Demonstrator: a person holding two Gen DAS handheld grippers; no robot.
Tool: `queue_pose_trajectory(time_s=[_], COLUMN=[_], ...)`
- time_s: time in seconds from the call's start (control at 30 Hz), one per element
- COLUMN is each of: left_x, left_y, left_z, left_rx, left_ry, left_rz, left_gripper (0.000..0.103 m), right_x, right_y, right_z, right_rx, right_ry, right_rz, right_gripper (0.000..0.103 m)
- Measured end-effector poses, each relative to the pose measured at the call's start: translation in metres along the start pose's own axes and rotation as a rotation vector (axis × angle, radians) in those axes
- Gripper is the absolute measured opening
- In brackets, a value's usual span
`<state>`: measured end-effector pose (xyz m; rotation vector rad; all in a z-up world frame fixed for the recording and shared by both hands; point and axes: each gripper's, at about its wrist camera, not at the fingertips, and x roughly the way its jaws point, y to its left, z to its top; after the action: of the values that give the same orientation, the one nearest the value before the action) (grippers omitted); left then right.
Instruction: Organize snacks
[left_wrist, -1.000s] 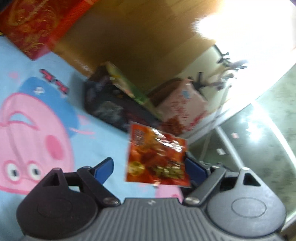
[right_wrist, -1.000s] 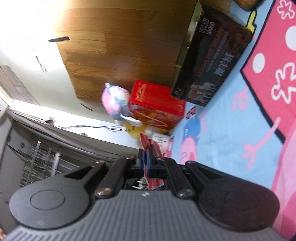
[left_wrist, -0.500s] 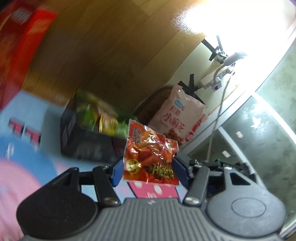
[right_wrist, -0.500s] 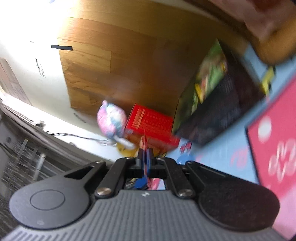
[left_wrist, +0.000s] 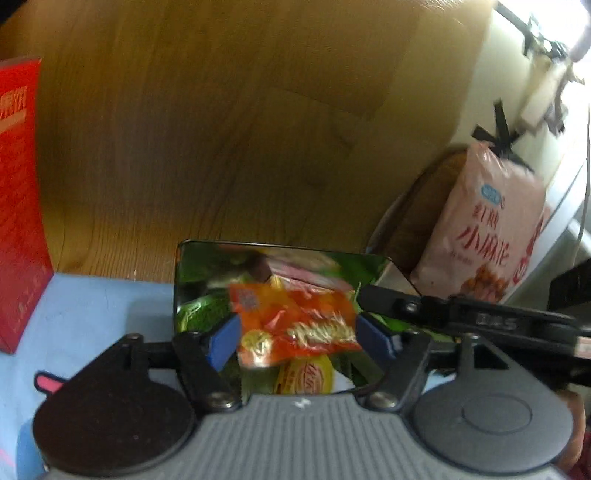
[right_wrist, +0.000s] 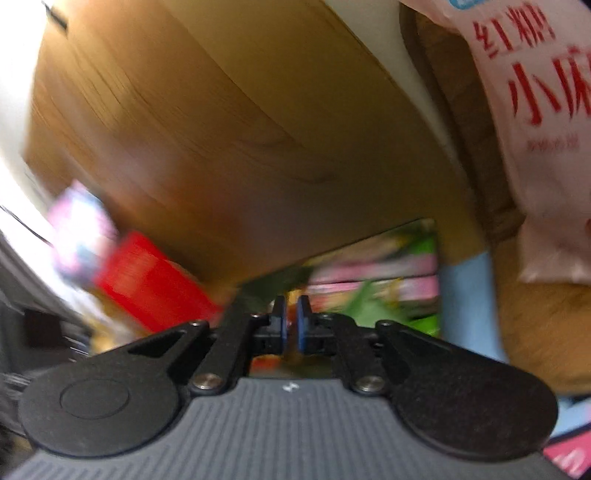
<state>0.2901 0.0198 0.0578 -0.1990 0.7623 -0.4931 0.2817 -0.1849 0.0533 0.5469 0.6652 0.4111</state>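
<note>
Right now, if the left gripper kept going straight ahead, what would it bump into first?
Probably the crinkly orange snack packet between the left gripper's blue pads, then the dark box of snacks behind; depth is unclear.

Showing: one orange foil snack packet (left_wrist: 295, 328), one black snack-filled box (left_wrist: 280, 266), one red carton (left_wrist: 18, 206), one pink snack bag (left_wrist: 491, 229).

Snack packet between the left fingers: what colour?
Orange-red snack packet with gold lettering; left wrist view shows it best.
</note>
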Motion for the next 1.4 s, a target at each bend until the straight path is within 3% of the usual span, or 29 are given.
queue_pose_trajectory(time_s=[0.03,0.1,0.13,0.33,0.6,0.93,1.03,1.4], left_x=[-0.004,-0.015,-0.022,-0.068,-0.119,-0.162,-0.168,-0.175], left_y=[-0.004,-0.009,-0.011,-0.031,-0.065,-0.072,-0.073,-0.067], left_z=[-0.002,-0.006,-0.008,-0.028,-0.09,-0.138,-0.144,-0.153], left_rx=[0.027,0.068,0.074,0.107,0.165,0.138,0.137,0.118], left_ry=[-0.021,-0.067,-0.088,-0.156,-0.173,-0.168,-0.171,-0.141], left_rz=[0.03,0.092,0.125,0.254,0.414,0.487,0.509,0.527], left_gripper=[0.081,0.081,0.081,0.085,0.093,0.101,0.103,0.103], right_x=[0.0,-0.01,-0.017,-0.069,-0.125,-0.166,-0.173,-0.182], right_y=[0.002,0.006,0.006,0.027,0.06,0.082,0.087,0.099], right_z=[-0.004,-0.009,-0.01,-0.043,-0.116,-0.151,-0.156,-0.165], right_rx=[-0.04,-0.076,-0.085,-0.118,-0.146,-0.118,-0.118,-0.126], right_ry=[-0.022,-0.082,-0.113,-0.214,-0.227,-0.214,-0.209,-0.213], right_rz=[-0.022,-0.065,-0.073,-0.052,-0.102,-0.069,-0.066,-0.063], right_gripper=[0.011,0.027,0.03,0.033,0.049,0.051,0.056,0.056])
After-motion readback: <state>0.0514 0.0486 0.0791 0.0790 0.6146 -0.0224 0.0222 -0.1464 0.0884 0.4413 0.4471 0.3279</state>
